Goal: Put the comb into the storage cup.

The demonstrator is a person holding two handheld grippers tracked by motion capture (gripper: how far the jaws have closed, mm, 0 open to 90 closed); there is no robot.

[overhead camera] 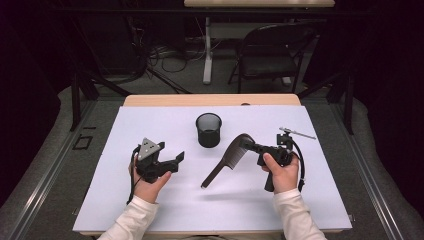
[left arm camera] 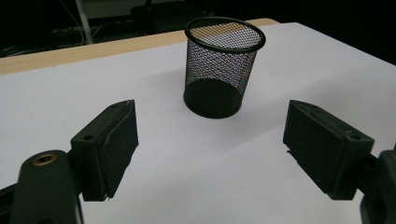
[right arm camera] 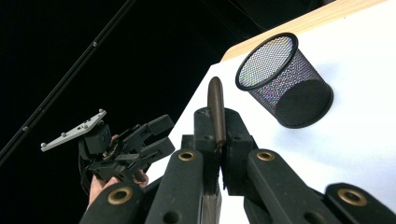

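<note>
High view: right claw held the dark comb clamped at its broad end, just right of the mesh cup, long axis slanting down-left with the handle tip near the white bench. Left gripper view: left claw stood wide and empty, facing the cup. Right gripper view: comb seen edge-on between closed jaws; judged light, stiff, slippery plastic, best gripped across the flat spine.
</note>
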